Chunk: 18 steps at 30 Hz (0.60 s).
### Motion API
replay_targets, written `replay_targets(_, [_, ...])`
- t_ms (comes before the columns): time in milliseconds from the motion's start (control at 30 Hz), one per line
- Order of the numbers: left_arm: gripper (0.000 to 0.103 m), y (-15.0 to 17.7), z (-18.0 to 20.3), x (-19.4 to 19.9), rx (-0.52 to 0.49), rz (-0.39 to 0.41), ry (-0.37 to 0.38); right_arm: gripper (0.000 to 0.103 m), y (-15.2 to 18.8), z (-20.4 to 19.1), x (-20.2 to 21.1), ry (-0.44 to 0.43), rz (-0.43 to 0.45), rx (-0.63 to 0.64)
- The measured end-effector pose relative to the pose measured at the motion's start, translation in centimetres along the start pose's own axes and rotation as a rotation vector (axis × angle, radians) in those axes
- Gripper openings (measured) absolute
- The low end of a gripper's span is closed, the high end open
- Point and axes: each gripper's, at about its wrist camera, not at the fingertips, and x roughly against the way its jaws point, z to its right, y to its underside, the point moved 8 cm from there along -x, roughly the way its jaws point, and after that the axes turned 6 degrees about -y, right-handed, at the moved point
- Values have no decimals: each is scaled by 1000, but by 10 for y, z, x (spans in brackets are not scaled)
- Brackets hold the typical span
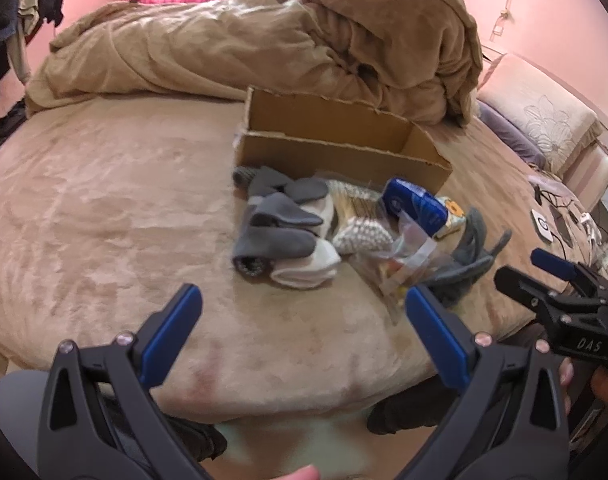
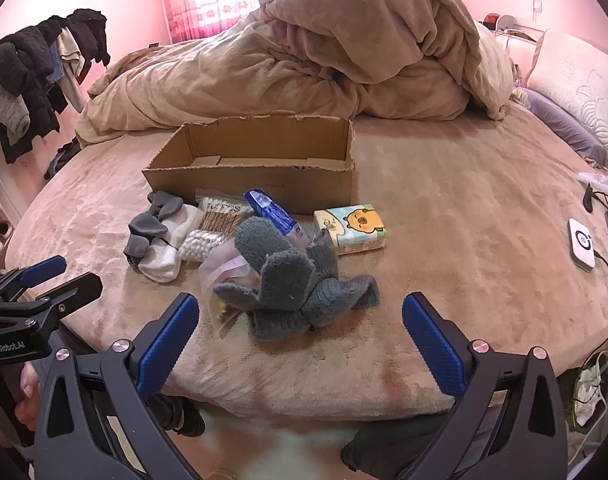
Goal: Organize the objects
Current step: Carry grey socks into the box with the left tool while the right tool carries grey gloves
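Note:
An open cardboard box [image 2: 264, 176] [image 1: 336, 156] stands on the bed. In front of it lie grey and white socks [image 2: 156, 236] [image 1: 280, 236], a bag of cotton swabs [image 2: 212, 232] [image 1: 360, 236], a blue packet [image 2: 272, 210] [image 1: 416, 204], a tissue pack with a chick print [image 2: 352, 226], a clear plastic bag [image 2: 224, 276] [image 1: 404, 256] and grey knit gloves [image 2: 292, 288] [image 1: 468, 260]. My left gripper [image 1: 304, 320] is open and empty near the bed's front edge, before the socks. My right gripper [image 2: 300, 328] is open and empty just before the gloves.
A heaped tan duvet [image 2: 344, 48] lies behind the box. A white device with a cable [image 2: 582, 244] and a phone lie at the right of the bed. Pillows [image 2: 584, 92] are at far right. Clothes hang on a rack [image 2: 36, 76] at left.

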Motion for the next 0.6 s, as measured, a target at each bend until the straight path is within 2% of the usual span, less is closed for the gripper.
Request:
replay_targets(100, [102, -2, 4, -13, -23, -2, -3, 102, 5, 3, -12, -13, -22, -6])
replay_targets(300, [101, -24, -13, -30, 5, 34, -3, 100, 10, 9, -33, -37, -38, -17])
replay_targets(333, [98, -27, -18, -35, 14, 34, -7, 99, 11, 11, -36, -38, -39, -20])
replay_targets(400, [84, -32, -29, -48, 33, 24, -25, 97, 12, 15, -47, -40, -53, -23])
replay_targets(467, [80, -35, -40, -60, 61, 19, -32, 87, 14, 17, -57, -44, -71, -23])
replay_targets(600, [72, -36, -49, -82, 66, -10, -40, 82, 19, 18, -73, -80, -97, -30])
